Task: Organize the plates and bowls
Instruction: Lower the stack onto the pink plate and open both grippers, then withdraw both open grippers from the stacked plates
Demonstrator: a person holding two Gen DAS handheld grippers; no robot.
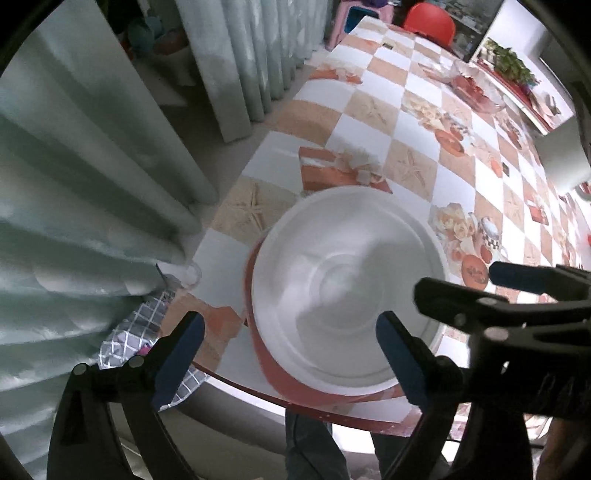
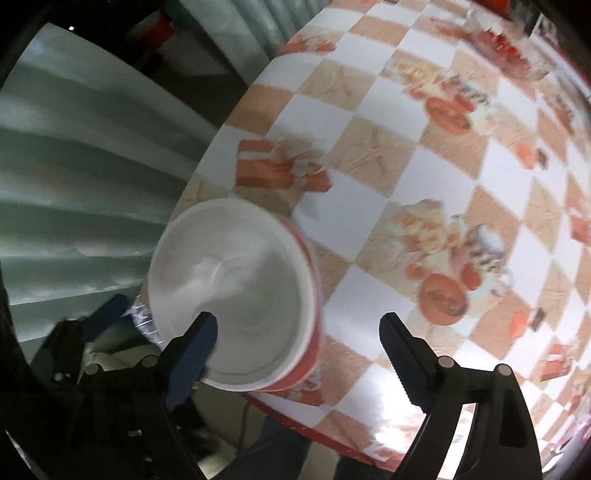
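A stack of white bowls with red outsides [image 1: 343,288] stands on the checkered table [image 1: 373,88] close to its near edge. My left gripper [image 1: 291,354] hangs over it, open, with one pad left of the stack and the other above its near right rim. The pads touch nothing. In the right wrist view the same stack [image 2: 236,291] sits at the lower left. My right gripper [image 2: 301,354] is open, its left finger in front of the bowl's inside, the red wall [image 2: 312,295] between the jaws. The right gripper [image 1: 480,284] also shows beside the stack.
A pale green curtain [image 1: 92,184] hangs left of the table. A checked cloth [image 1: 147,332] lies at the near left corner. Far across the table are a glass bowl [image 1: 476,88], a plant on a red tray [image 1: 509,62] and a red chair [image 1: 428,18]. A person's legs [image 1: 314,443] stand below the edge.
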